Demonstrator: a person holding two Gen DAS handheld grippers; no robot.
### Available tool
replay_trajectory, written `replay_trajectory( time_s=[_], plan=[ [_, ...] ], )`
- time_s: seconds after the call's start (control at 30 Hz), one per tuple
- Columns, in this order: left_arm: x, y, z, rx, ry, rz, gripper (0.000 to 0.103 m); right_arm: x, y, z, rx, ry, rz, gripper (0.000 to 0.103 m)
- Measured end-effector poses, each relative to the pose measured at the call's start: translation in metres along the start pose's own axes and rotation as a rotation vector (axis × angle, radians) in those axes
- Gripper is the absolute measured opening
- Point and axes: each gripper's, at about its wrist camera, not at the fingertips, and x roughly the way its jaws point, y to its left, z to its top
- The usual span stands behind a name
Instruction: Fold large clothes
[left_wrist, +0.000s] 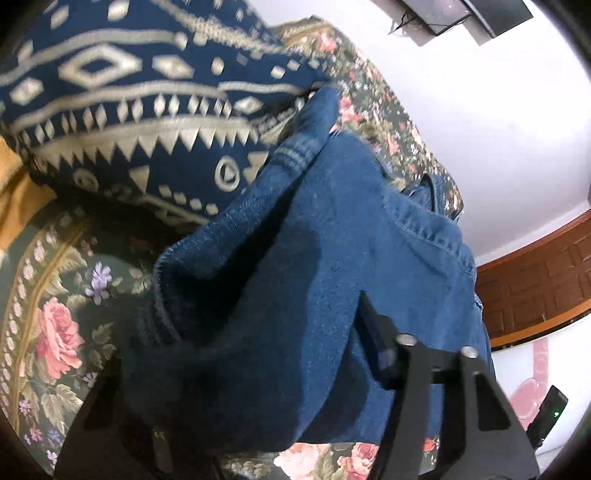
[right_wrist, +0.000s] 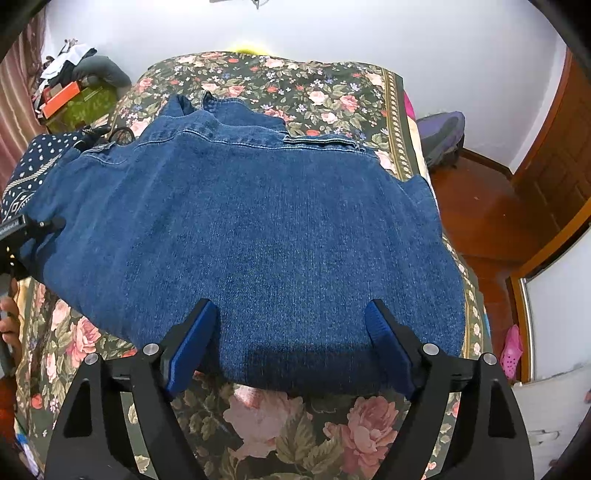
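Note:
A blue denim jacket (right_wrist: 251, 229) lies spread on the floral bedspread (right_wrist: 280, 417). My right gripper (right_wrist: 291, 332) is open, its blue pads (right_wrist: 192, 347) straddling the jacket's near hem just above the cloth. My left gripper (left_wrist: 280, 387) is at the jacket's left edge, seen in the right wrist view (right_wrist: 37, 229). In the left wrist view the denim (left_wrist: 314, 277) drapes over its fingers and hides the jaws; the cloth is lifted there and it seems shut on it.
A navy patterned blanket (left_wrist: 129, 92) lies beside the jacket on the bed. A purple backpack (right_wrist: 441, 136) sits on the wooden floor (right_wrist: 480, 221) right of the bed. Clutter with an orange box (right_wrist: 61, 98) stands at the far left. A wooden door (right_wrist: 554, 166) is at right.

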Motion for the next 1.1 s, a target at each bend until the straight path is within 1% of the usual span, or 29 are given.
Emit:
replay_trajectory(
  time_s=[0.03, 0.07, 0.13, 0.23, 0.33, 0.43, 0.57, 0.63, 0.7, 0.73, 0.77, 0.83, 0.87, 0.9, 0.93, 1.0, 1.1],
  plan=[
    [-0.005, -0.004, 0.0, 0.018, -0.012, 0.012, 0.039, -0.002, 0.001, 0.002, -0.003, 0.001, 0.0, 0.081],
    [-0.012, -0.01, 0.0, 0.042, -0.024, 0.021, 0.034, -0.003, 0.001, 0.003, -0.005, -0.002, 0.001, 0.081],
    [-0.025, -0.023, 0.001, 0.087, -0.046, 0.01, 0.02, -0.009, 0.004, 0.007, -0.013, -0.019, 0.003, 0.081],
    [-0.047, -0.056, 0.01, 0.17, -0.096, -0.013, 0.015, -0.02, 0.011, 0.016, -0.028, -0.052, 0.001, 0.081],
    [-0.075, -0.082, 0.017, 0.23, -0.15, -0.058, 0.014, -0.029, 0.019, 0.028, -0.031, -0.082, 0.032, 0.081],
    [-0.11, -0.111, 0.023, 0.307, -0.233, -0.102, 0.012, -0.034, 0.033, 0.041, -0.033, -0.105, 0.082, 0.081],
    [-0.145, -0.141, 0.029, 0.388, -0.325, -0.137, 0.012, -0.024, 0.064, 0.051, -0.065, -0.092, 0.147, 0.081],
    [-0.157, -0.145, 0.029, 0.405, -0.365, -0.123, 0.012, -0.01, 0.087, 0.053, -0.096, -0.057, 0.195, 0.081],
    [-0.164, -0.14, 0.031, 0.399, -0.393, -0.107, 0.011, 0.008, 0.109, 0.047, -0.127, -0.005, 0.233, 0.08],
    [-0.164, -0.137, 0.031, 0.394, -0.392, -0.104, 0.011, 0.017, 0.12, 0.043, -0.137, 0.004, 0.249, 0.08],
    [-0.162, -0.135, 0.031, 0.399, -0.395, -0.084, 0.011, 0.024, 0.128, 0.04, -0.134, 0.014, 0.268, 0.08],
    [-0.153, -0.133, 0.029, 0.422, -0.39, -0.021, 0.011, 0.044, 0.141, 0.035, -0.134, 0.092, 0.329, 0.08],
    [-0.147, -0.13, 0.029, 0.427, -0.38, 0.0, 0.011, 0.054, 0.146, 0.033, -0.129, 0.143, 0.368, 0.08],
    [-0.144, -0.126, 0.026, 0.43, -0.369, 0.009, 0.011, 0.058, 0.147, 0.031, -0.127, 0.162, 0.38, 0.08],
    [-0.139, -0.126, 0.026, 0.433, -0.36, 0.014, 0.011, 0.06, 0.147, 0.03, -0.126, 0.171, 0.383, 0.081],
    [-0.137, -0.126, 0.023, 0.444, -0.356, 0.02, 0.011, 0.055, 0.143, 0.026, -0.139, 0.148, 0.361, 0.08],
    [-0.133, -0.138, 0.019, 0.467, -0.355, 0.006, 0.011, 0.033, 0.121, 0.02, -0.194, 0.064, 0.27, 0.08]
  ],
)
